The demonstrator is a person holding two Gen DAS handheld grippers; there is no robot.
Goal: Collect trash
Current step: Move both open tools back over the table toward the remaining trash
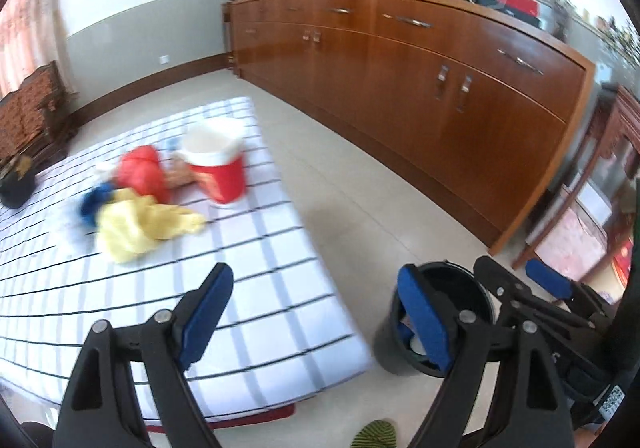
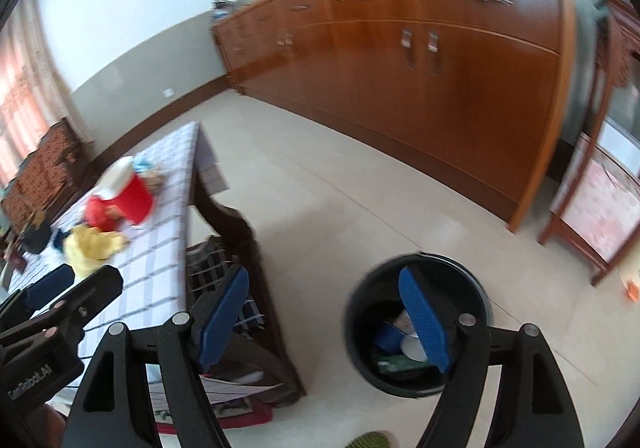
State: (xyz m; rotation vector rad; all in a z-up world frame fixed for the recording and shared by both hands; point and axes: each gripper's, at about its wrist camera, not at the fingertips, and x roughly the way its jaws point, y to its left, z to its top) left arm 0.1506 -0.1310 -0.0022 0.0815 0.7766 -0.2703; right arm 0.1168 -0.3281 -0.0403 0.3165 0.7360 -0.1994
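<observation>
Hovering released, both grippers' fingers [image 1: 424,312] empty; trash pile [image 1: 136,203] on tabletop [image 1: 260,288] well ahead, black bin [image 2: 416,324] under right fingers [image 2: 424,316].

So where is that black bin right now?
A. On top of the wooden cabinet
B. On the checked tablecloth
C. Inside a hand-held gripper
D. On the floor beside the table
D: the black bin stands on the pale floor beside the table, with some trash already inside, while more trash is on the tablecloth.
</observation>
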